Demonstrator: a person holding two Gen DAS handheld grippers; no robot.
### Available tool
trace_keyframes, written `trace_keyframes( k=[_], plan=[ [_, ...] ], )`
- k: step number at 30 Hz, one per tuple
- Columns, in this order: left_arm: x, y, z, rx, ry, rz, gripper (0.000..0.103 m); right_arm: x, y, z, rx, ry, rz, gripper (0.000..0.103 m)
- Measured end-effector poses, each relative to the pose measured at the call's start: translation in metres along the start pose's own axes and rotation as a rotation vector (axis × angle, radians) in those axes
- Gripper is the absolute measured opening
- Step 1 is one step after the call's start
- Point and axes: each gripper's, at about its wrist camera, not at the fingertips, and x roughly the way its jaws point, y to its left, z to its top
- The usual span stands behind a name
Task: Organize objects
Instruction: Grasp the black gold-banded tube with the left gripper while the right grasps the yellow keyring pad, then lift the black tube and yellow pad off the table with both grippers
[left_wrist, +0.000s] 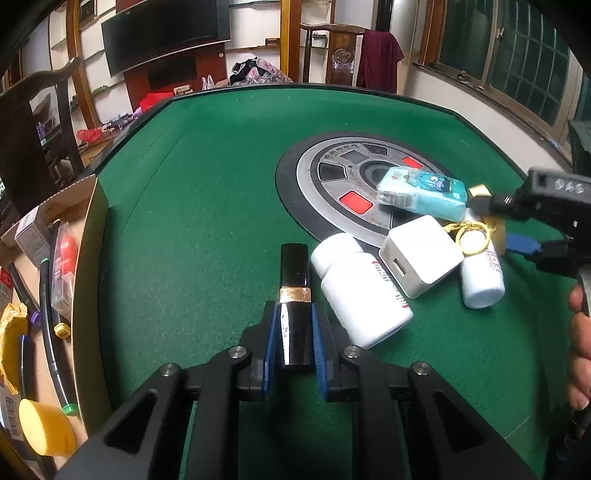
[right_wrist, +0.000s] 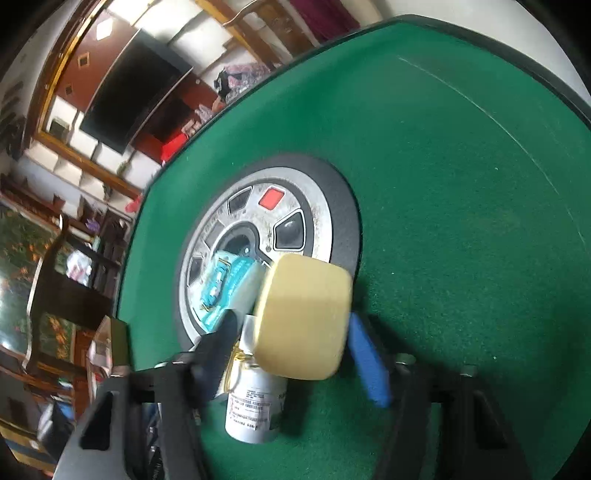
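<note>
Lipstick (left_wrist: 294, 295), glossy black, gold-banded, clamped in left claw (left_wrist: 293, 332).

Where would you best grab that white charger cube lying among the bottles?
Grip the white charger cube across its two flat side faces, coming from above. It rests tilted between two white bottles, so a sideways approach looks blocked; the top seems free.

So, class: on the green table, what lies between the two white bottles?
The white USB charger sits between the large white bottle and the small white bottle, shown in the left wrist view.
</note>
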Motion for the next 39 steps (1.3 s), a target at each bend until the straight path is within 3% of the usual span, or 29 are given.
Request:
trace_keyframes(
  k=[7,13,16,24,39],
  plan=[
    [0.002,0.002,0.000,-0.008,-0.008,-0.014,0.017,-0.019,-0.010,-0.008,0.001,-0.038,0.012,0.055],
    [0.000,0.006,0.000,-0.038,-0.008,-0.056,0.017,-0.071,0.006,-0.014,-0.087,-0.209,0.023,0.055],
    [-0.004,0.003,-0.001,-0.028,-0.028,-0.053,0.017,-0.083,0.020,-0.021,-0.140,-0.252,0.029,0.055],
    [-0.016,-0.001,0.001,-0.016,-0.092,-0.018,0.017,-0.071,0.051,-0.043,-0.255,-0.189,0.068,0.055],
    [-0.042,0.004,-0.012,-0.049,-0.176,0.038,0.017,-0.058,0.069,-0.061,-0.350,-0.160,0.080,0.055]
  ],
)
